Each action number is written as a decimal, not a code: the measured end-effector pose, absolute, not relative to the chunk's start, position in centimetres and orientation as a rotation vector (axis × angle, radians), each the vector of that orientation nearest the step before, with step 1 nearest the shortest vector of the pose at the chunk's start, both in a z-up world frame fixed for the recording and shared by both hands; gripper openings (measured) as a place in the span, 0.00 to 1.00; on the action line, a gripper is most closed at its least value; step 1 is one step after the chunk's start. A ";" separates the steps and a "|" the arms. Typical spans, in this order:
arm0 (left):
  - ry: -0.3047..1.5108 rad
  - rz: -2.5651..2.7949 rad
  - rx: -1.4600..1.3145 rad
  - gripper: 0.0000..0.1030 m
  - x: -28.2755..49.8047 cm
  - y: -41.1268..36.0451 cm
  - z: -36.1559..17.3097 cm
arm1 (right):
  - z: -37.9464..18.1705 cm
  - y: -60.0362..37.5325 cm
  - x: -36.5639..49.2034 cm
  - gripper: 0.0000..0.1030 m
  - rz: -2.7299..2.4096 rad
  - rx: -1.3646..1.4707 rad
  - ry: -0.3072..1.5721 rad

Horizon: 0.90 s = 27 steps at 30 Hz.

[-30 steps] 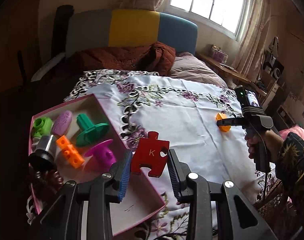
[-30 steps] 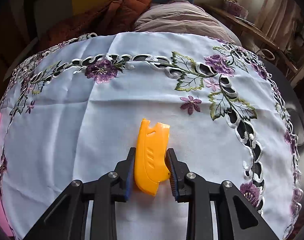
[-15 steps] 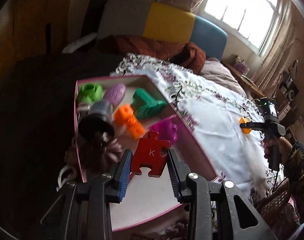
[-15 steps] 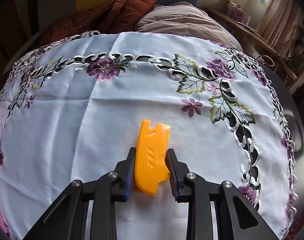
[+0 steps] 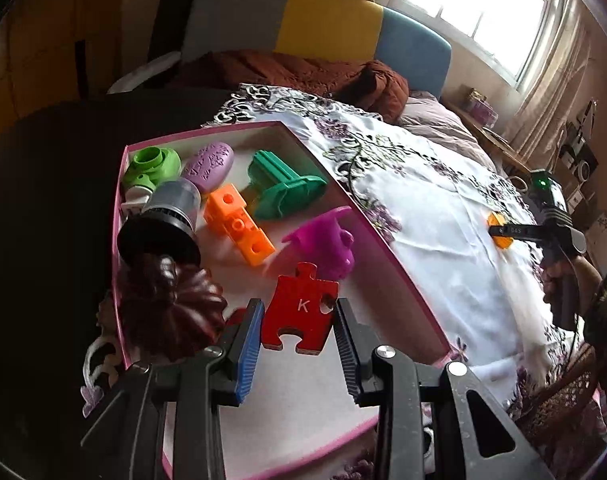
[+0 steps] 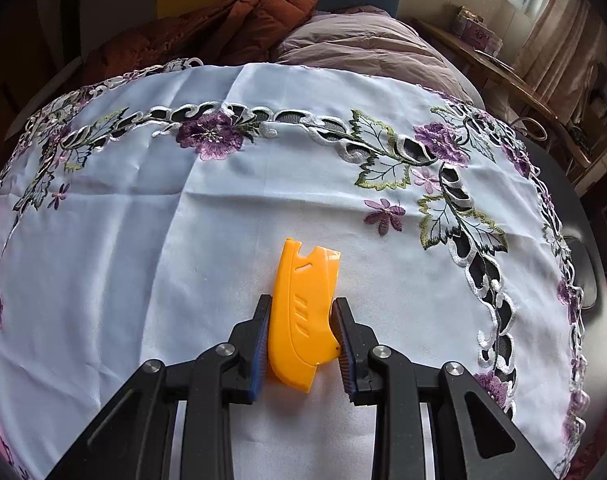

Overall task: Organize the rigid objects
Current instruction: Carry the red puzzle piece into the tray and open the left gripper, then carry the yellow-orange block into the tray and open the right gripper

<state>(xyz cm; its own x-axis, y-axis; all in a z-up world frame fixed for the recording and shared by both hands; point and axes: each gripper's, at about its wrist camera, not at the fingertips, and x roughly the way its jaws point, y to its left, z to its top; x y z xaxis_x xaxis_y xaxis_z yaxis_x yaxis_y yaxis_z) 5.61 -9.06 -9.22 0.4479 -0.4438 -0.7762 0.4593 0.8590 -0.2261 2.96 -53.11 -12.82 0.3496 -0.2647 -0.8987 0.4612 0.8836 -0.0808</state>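
The left gripper is pinching the red puzzle piece (lettered K) over the pink box; right of the box, the right gripper is clamping the yellow plastic piece on the tablecloth.

Roughly nine toys, one box

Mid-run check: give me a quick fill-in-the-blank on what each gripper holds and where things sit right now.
1. The left gripper is shut on a red puzzle piece marked with the letter ____.
2. That piece hangs over the pink-rimmed ____, near the magenta toy.
3. The right gripper is shut on a flat plastic piece coloured ____.
4. That piece lies over the embroidered white ____.

Missing words: K; box; yellow; cloth
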 end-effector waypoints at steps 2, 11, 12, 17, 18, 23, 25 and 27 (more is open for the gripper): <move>0.963 -0.553 0.014 0.34 6.1 -9.2 -9.6 | -12.8 -53.1 3.0 0.29 -0.474 0.199 1.120; 0.947 -0.526 0.072 0.34 7.1 -10.4 -10.6 | -12.8 -53.1 3.0 0.29 -0.474 0.190 1.124; 0.944 -0.520 0.077 0.34 7.0 -10.4 -10.5 | -12.8 -53.1 3.0 0.29 -0.473 0.189 1.124; 0.935 -0.485 0.078 0.35 6.8 -9.7 -9.7 | -12.8 -53.0 3.1 0.29 -0.474 0.182 1.126; 0.932 -0.480 0.076 0.35 6.8 -9.6 -9.6 | -12.8 -53.0 3.1 0.29 -0.474 0.182 1.126; 0.900 -0.457 0.074 0.35 6.0 -8.7 -8.3 | -12.8 -52.8 3.1 0.29 -0.475 0.172 1.127; 0.886 -0.451 0.079 0.35 5.7 -8.5 -7.8 | -12.8 -52.8 3.1 0.29 -0.475 0.169 1.127; 0.873 -0.446 0.076 0.35 5.5 -8.2 -7.2 | -12.8 -52.8 3.1 0.29 -0.476 0.167 1.126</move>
<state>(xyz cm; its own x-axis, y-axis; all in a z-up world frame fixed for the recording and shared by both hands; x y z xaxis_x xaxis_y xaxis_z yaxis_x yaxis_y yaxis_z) 5.47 -8.21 -7.24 0.5567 -0.3468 -0.7548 0.4076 0.9058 -0.1156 3.10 -52.80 -12.81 0.3427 -0.2812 -0.8964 0.4469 0.8881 -0.1077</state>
